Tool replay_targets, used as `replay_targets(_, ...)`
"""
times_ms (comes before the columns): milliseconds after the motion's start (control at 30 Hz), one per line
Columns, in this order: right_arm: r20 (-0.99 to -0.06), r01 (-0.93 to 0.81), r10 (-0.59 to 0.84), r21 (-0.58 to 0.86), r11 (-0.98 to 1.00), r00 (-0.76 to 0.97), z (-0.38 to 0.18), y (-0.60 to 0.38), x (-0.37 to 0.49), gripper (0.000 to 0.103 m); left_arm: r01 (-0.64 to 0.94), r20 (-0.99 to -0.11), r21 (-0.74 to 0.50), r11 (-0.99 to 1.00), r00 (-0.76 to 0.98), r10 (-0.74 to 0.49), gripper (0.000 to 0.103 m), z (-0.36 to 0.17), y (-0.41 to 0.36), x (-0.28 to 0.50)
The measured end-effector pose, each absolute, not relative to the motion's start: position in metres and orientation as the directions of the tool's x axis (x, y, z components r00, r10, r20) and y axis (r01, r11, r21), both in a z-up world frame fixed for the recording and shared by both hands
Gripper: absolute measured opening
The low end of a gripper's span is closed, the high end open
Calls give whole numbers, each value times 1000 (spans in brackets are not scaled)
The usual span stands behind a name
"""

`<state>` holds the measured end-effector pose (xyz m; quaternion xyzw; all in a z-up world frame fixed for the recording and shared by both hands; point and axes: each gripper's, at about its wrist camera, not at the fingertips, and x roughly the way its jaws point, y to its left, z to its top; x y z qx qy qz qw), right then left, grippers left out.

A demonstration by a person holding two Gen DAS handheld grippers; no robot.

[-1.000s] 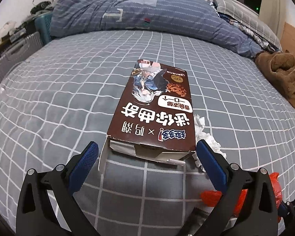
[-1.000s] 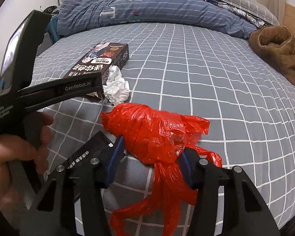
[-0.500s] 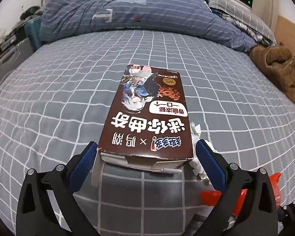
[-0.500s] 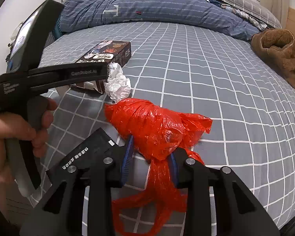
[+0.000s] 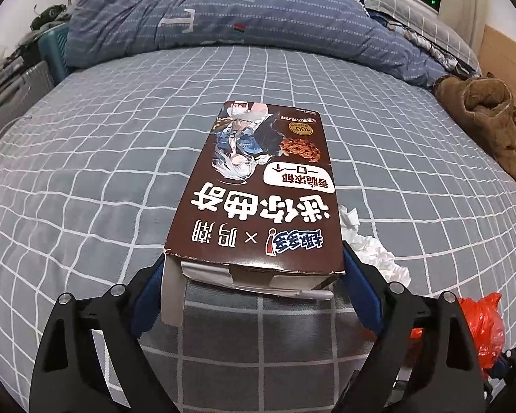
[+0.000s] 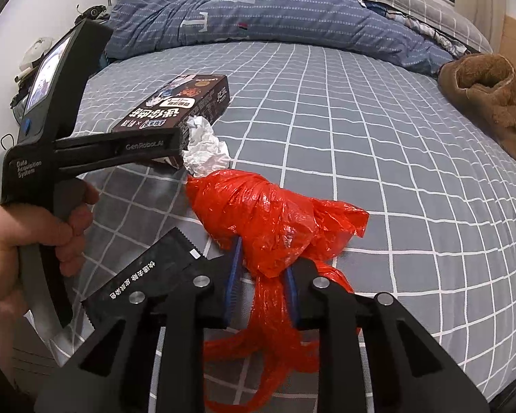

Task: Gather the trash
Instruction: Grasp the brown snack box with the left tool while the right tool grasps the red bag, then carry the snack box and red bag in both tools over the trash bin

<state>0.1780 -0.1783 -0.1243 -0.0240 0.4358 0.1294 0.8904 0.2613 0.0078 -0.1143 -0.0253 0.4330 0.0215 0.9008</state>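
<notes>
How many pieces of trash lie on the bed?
4: cookie box between the left gripper fingers; crumpled tissue beside it; red plastic bag in the right gripper; black wrapper nearby. Others may be hidden.
</notes>
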Motion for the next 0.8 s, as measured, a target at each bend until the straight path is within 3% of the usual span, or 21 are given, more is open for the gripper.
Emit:
replay_targets(400,-759,-216,201,81,973,619,-113,-193,177,21,-106,-740,5,994,669,75,88,-92,10,234)
replay_targets(800,-715,-197,179,59,979,676,-89,-201,160,21,-102,-733,-28,994,679,49,88,-74,8,191)
